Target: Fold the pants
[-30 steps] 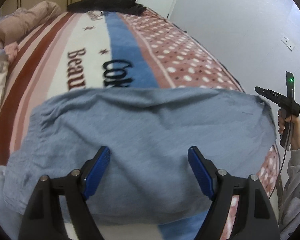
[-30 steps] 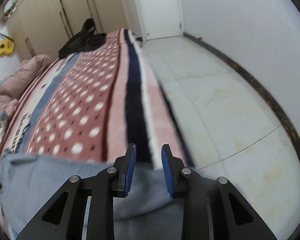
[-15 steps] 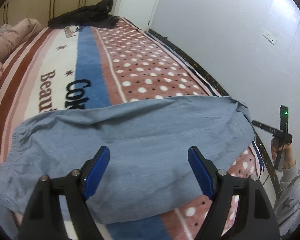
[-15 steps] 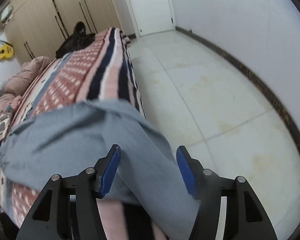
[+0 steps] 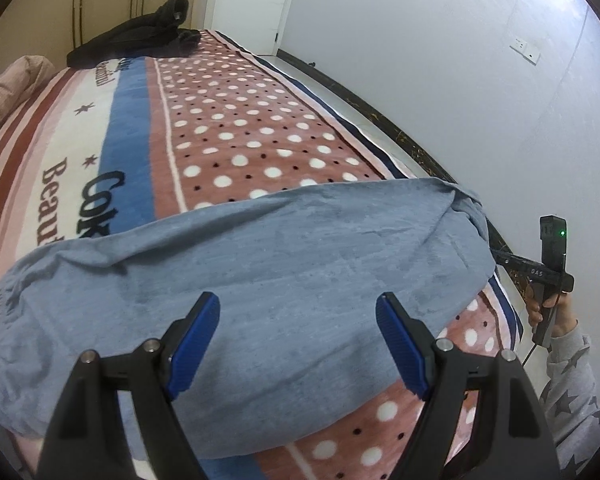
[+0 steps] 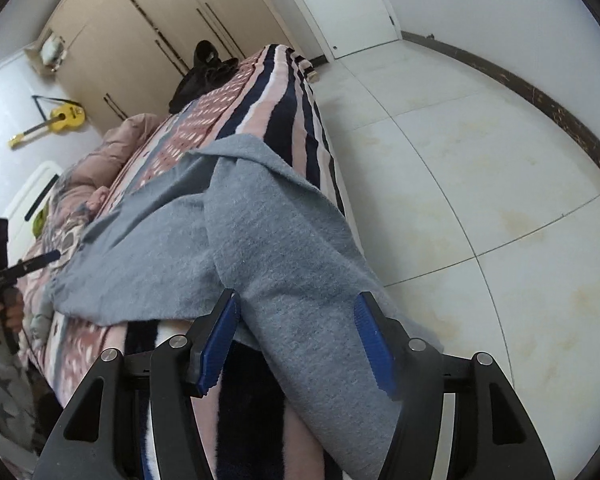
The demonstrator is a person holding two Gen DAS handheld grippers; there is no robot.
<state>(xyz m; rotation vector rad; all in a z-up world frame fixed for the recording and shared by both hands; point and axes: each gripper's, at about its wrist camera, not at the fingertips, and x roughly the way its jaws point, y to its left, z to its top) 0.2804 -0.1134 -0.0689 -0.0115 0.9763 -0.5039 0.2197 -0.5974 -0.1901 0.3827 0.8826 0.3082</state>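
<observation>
The grey-blue pants (image 5: 260,280) lie across the bed's patterned blanket (image 5: 240,128). One end hangs over the bed's side edge, seen in the right wrist view (image 6: 300,280). My left gripper (image 5: 298,344) is open and empty above the pants. My right gripper (image 6: 296,344) is open, its blue pads either side of the hanging pant end, not holding it. The right gripper also shows in the left wrist view (image 5: 548,272), beside the bed's edge. The left gripper shows in the right wrist view (image 6: 40,260) at far left.
Dark clothes (image 5: 136,40) lie at the bed's far end. A pink duvet (image 6: 112,152) is heaped by the pillows. The tiled floor (image 6: 480,160) runs along the bed's side to a white door (image 6: 340,0). Wardrobes (image 6: 148,40) and a yellow guitar (image 6: 60,120) stand beyond.
My right gripper has opened and let go of the pants, then pulled back and down beside the bed. The pant end now hangs over the edge. My left gripper rose a little, staying open.
</observation>
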